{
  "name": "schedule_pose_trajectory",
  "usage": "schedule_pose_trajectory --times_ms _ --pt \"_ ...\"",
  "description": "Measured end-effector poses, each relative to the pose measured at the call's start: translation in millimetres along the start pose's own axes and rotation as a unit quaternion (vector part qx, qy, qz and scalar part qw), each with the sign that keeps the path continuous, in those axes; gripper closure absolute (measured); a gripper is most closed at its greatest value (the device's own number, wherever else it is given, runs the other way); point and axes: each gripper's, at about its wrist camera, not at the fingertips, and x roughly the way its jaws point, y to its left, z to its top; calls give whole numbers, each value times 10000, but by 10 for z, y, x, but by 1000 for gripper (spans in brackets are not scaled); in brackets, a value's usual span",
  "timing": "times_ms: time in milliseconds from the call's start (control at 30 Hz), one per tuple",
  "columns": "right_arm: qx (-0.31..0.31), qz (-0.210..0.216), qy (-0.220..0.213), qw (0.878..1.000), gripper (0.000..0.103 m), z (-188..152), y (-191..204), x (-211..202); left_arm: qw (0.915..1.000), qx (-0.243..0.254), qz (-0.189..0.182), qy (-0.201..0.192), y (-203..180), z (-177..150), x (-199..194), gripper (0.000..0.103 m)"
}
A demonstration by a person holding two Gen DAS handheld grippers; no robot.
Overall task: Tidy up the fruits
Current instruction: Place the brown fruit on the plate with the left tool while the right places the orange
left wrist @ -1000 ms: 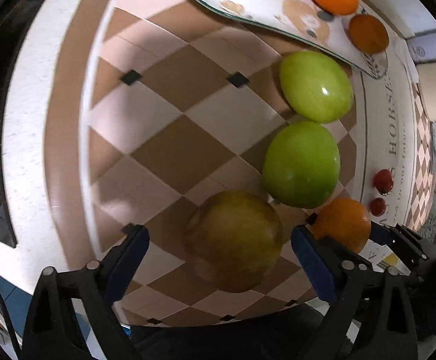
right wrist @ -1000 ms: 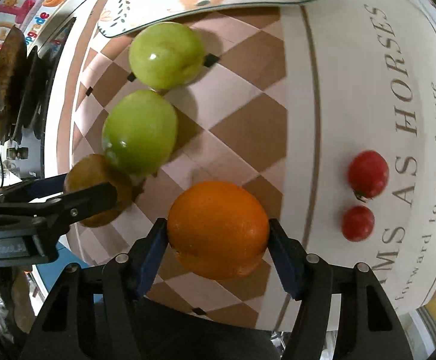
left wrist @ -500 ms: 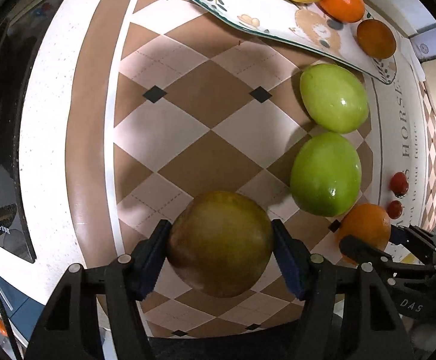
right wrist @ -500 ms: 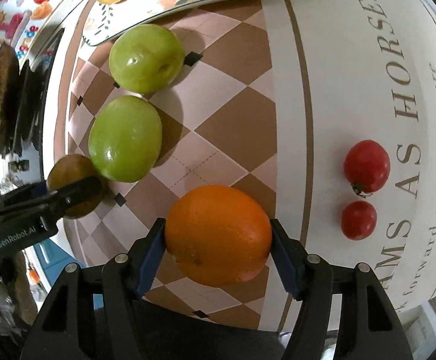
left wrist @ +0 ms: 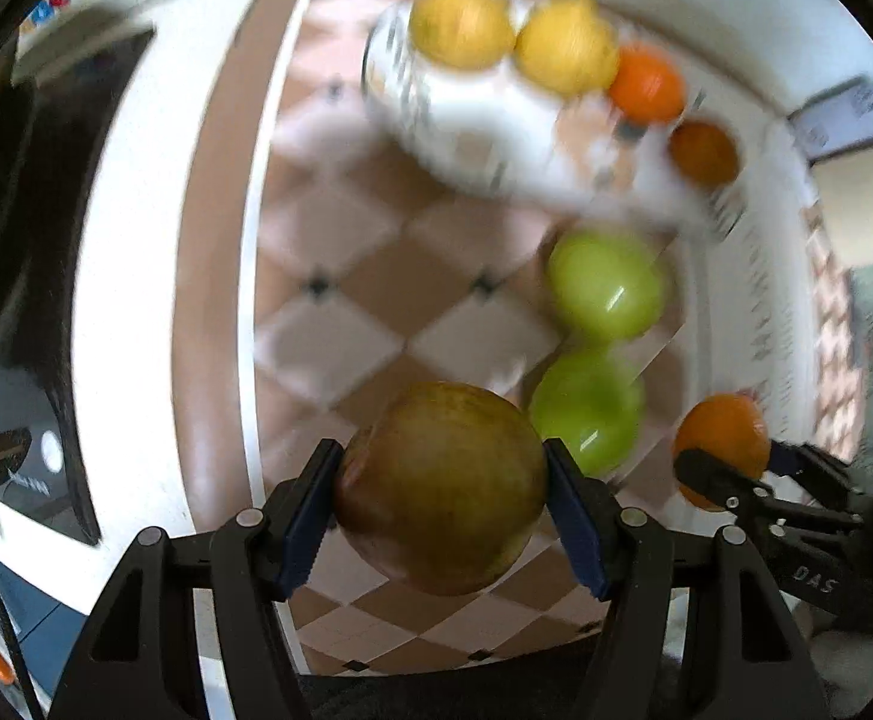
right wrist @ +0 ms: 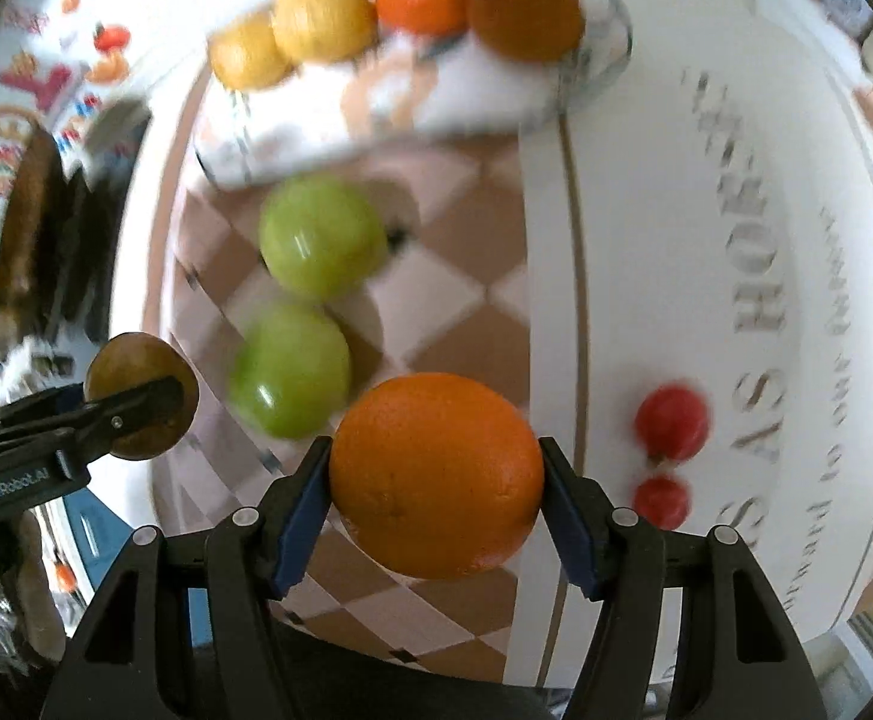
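My left gripper [left wrist: 442, 504] is shut on a brownish-green pear [left wrist: 442, 486] and holds it above the checkered tablecloth. My right gripper [right wrist: 436, 486] is shut on a large orange [right wrist: 436, 474], also lifted. Each gripper shows in the other's view: the orange [left wrist: 724, 444] at right, the pear [right wrist: 142, 396] at left. Two green apples [left wrist: 604, 288] [left wrist: 586, 408] lie on the cloth. A patterned white plate [left wrist: 496, 144] behind them holds two yellow fruits [left wrist: 460, 24] and two oranges [left wrist: 646, 84].
Two small red tomatoes [right wrist: 670, 426] [right wrist: 661, 501] lie on the white lettered part of the cloth [right wrist: 676, 240] at right. A dark appliance [left wrist: 28, 180] stands off the table's left edge. Both views are motion-blurred.
The left gripper closed on the pear and lifted it. Both grippers have risen and pulled back with their fruits, so the plate and apples show farther away.
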Motion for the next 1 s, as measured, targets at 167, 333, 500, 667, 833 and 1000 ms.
schedule_pose_trajectory --times_ms 167,333,500,667,833,1000 --pt "-34 259 -634 9976 35 469 164 -353 9987 58 -184 -480 -115 525 -400 39" --pt "15 560 -853 9948 35 1049 385 -204 9988 -177 -233 -380 -49 1073 -254 39" --pt "-83 581 -714 9957 35 1389 559 152 9984 -470 -316 25 28 1383 70 39" --pt "-137 544 -573 9968 35 1474 579 337 9983 -533 -192 163 70 1487 217 39" --pt "-48 701 -306 9971 34 1533 561 540 9968 -672 -185 387 142 1483 364 38" --pt "3 778 -250 9967 14 1555 535 503 9970 -676 -160 351 136 1458 374 38"
